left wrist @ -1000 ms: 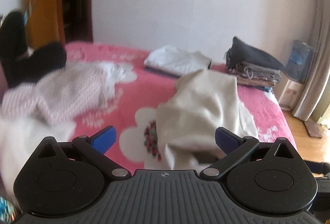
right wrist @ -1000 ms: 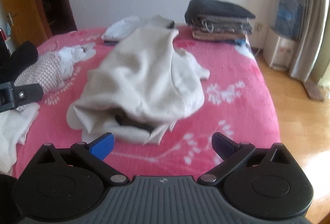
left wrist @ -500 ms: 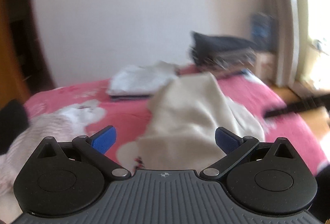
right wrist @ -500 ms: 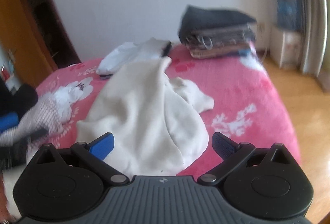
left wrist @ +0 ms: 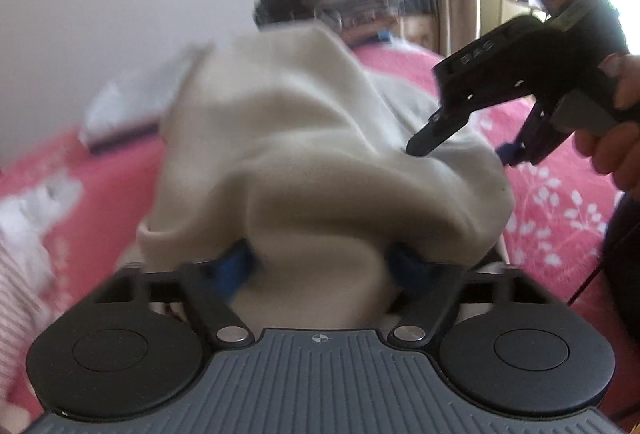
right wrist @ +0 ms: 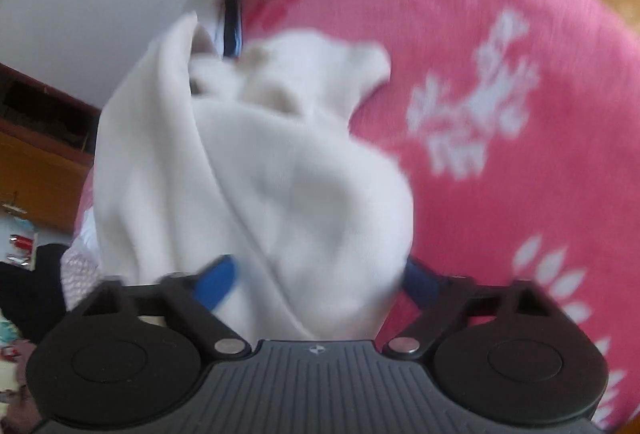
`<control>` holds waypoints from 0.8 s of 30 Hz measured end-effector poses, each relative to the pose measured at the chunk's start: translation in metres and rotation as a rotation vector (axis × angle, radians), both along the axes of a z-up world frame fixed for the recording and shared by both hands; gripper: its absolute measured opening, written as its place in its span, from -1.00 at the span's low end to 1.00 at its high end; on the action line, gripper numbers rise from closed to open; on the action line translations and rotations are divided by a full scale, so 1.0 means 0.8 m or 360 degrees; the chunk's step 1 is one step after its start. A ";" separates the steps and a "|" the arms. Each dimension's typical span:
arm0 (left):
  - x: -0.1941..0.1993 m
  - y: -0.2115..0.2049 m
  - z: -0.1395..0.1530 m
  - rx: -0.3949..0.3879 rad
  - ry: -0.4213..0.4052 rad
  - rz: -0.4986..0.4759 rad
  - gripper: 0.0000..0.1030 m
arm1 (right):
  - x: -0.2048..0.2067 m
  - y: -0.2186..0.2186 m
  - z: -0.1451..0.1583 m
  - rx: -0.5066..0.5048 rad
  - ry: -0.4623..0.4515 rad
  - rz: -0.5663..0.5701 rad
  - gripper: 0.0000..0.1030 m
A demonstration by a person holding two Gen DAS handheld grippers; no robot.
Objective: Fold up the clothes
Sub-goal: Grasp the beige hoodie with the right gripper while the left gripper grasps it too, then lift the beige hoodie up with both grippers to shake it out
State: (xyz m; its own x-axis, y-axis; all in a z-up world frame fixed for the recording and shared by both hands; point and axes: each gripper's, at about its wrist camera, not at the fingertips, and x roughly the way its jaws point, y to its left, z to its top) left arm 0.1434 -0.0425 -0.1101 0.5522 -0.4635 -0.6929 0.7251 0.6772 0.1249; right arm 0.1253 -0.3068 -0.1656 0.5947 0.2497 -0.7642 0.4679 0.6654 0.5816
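Note:
A cream garment (left wrist: 304,138) lies heaped on the pink flowered bed cover (left wrist: 560,202). In the left wrist view my left gripper (left wrist: 322,266) has its blue pads pressed into a thick fold at the heap's near edge. My right gripper (left wrist: 460,150), held by a hand (left wrist: 616,150), comes in from the right with one black fingertip touching the cloth. In the right wrist view the cream garment (right wrist: 256,178) bulges between the fingers of my right gripper (right wrist: 320,282), which stand wide and open around it.
A dark stack of folded clothes (left wrist: 328,6) stands at the back by the wall, with a flat white folded pile (left wrist: 136,102) to its left. A striped pink garment (left wrist: 20,274) lies at the left edge. Curtains and wooden floor are on the right.
Both grippers have moved forward from above the bed into the cream garment. The left fingers have closed in on a fold. The right fingers now straddle the cloth.

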 end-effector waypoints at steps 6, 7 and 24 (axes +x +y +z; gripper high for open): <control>-0.011 0.008 0.025 0.0044 0.0065 -0.0148 0.99 | -0.012 0.025 0.015 0.0051 -0.0019 -0.0034 -0.66; -0.017 0.009 0.027 0.0038 0.0054 -0.0185 1.00 | -0.013 0.028 0.020 0.0075 -0.0044 -0.0047 -0.85; -0.103 0.112 0.157 -0.0339 -0.0294 0.0231 -0.90 | -0.105 0.124 0.227 -0.0023 -0.0875 0.0067 -0.91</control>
State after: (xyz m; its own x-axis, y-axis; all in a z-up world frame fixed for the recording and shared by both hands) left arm 0.0608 0.0467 0.0152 0.7307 -0.4947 -0.4705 0.5974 0.7969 0.0899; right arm 0.0410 -0.2077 0.0159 0.8971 0.2736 -0.3470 0.0705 0.6865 0.7237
